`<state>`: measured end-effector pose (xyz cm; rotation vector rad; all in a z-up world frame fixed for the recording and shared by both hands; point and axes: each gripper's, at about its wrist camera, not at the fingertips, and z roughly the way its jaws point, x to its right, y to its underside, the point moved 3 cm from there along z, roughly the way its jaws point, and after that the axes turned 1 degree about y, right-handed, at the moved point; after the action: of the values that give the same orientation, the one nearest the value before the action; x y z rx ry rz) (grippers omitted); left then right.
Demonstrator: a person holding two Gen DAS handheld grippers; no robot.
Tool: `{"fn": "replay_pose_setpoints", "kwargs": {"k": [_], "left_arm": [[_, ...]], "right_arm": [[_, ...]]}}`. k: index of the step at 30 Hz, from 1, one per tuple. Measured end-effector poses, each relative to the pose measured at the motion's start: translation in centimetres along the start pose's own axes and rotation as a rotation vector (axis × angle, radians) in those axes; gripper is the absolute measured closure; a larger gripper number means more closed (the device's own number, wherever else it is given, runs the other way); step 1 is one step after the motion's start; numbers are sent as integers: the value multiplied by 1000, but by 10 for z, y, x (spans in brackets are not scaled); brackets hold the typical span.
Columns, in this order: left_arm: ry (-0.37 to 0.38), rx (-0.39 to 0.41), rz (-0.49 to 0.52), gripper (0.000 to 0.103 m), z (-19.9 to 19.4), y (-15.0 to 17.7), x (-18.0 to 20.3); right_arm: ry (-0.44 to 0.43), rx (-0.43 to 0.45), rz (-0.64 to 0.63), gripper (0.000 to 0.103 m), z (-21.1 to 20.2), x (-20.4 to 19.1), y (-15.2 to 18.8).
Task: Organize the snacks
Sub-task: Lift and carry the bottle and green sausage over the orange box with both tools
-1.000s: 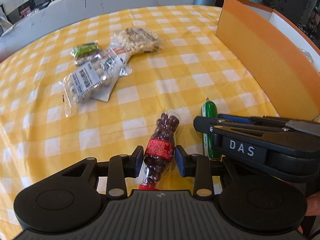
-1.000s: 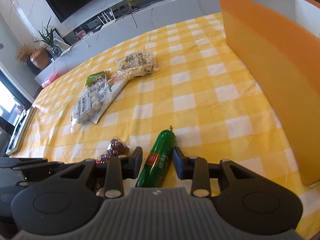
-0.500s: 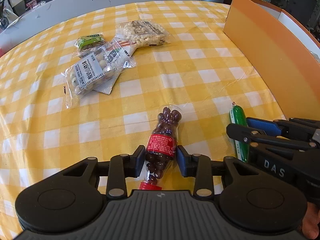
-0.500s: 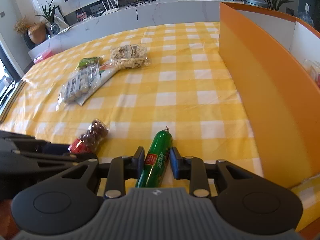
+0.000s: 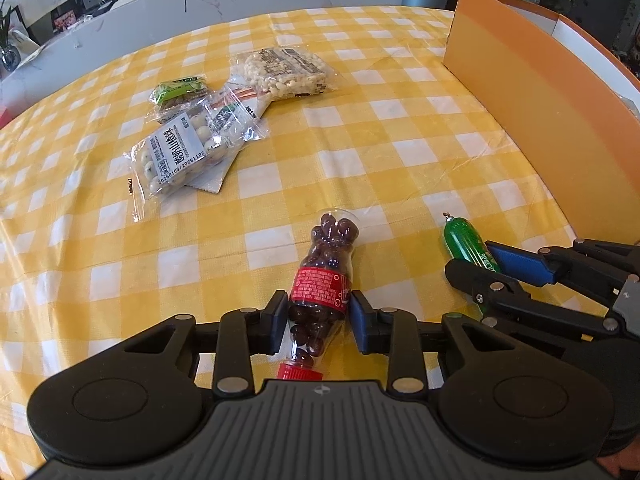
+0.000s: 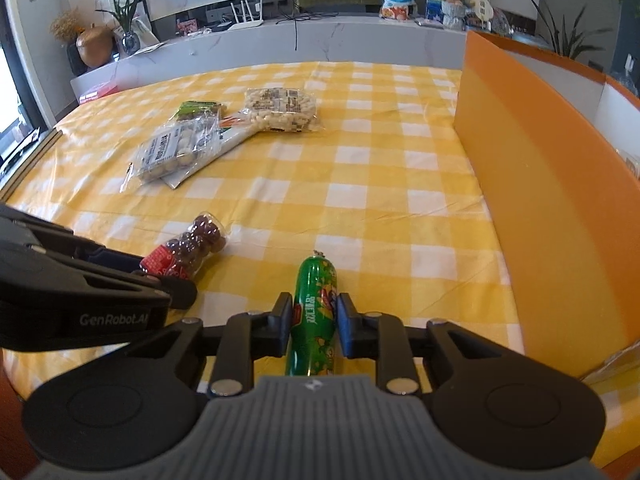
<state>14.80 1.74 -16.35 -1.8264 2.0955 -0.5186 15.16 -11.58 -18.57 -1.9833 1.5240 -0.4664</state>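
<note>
On the checked table, left gripper clamps the candy bottle, right gripper the green sausage; four packets remain outside the orange box.

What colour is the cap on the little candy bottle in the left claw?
Red, matching its label; the candy bottle shows it best in the left wrist view.

The orange box ran past the right edge in both wrist views, its contents hidden behind the near wall. The green sausage had its rear end covered by the right gripper body. The candy bottle cap was partly masked by the left gripper. Package print was too small to read.
</note>
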Motion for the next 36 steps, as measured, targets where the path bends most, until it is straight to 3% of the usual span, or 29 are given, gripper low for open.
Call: {"fn": "replay_pose_setpoints", "kwargs": {"k": [9,14,25,36], "left_arm": [[-11,11,-36,66,-1,1,-1],[-17,44,-46,67,-14,4,4],[59,202,-97,69,-93,-13,29],[150,335,21,69,-153,-53,91]], "right_arm": [[27,30,-56,82,-1,-5,4],[7,48,-19,82,-7,-1,0],[-4,237,29,82,-91,15,-19],[-12,385,120,82,-170,72,-32]]}}
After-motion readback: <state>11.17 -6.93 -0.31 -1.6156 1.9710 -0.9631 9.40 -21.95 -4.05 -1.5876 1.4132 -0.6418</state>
